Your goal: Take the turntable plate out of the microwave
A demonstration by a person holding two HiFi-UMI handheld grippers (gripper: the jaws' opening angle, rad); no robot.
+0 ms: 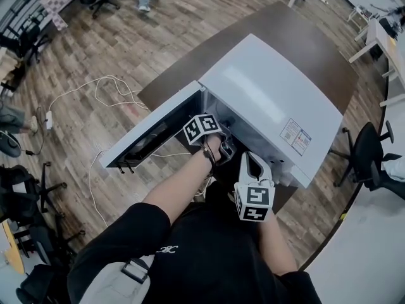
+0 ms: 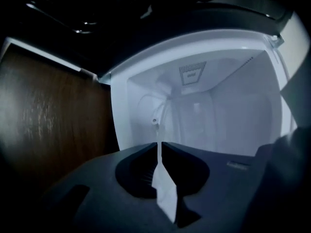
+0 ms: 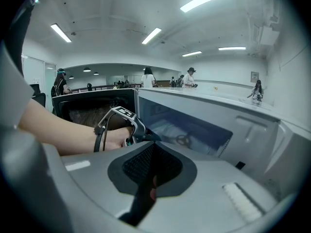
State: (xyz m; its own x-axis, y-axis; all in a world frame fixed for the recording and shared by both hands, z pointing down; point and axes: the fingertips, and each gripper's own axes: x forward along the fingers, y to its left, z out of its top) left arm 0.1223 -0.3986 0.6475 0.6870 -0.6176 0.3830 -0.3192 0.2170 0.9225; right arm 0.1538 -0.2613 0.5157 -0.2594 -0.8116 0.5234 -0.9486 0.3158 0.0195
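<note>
A white microwave (image 1: 272, 100) sits on the dark brown table (image 1: 316, 43), its door (image 1: 152, 128) swung wide to the left, as I work both tools at its mouth. My left hand-held gripper (image 2: 159, 147) reaches into the pale cavity (image 2: 233, 115), its jaws drawn almost together on a thin clear edge, the rim of the glass turntable plate (image 3: 175, 132). The plate is inside the microwave, low in the cavity. I cannot tell whether it rests on the cavity floor or sits just above it. Through the glass a small spoked ring (image 3: 183, 140) shows near the middle, and a vent grille (image 2: 192, 73) marks one inner wall. My right hand-held gripper (image 3: 150, 149) hangs just outside the opening, in front of the microwave's right side, jaws pressed together with nothing between them. A white cable (image 1: 95, 90) trails over the wood floor (image 1: 158, 37) beside the table.
</note>
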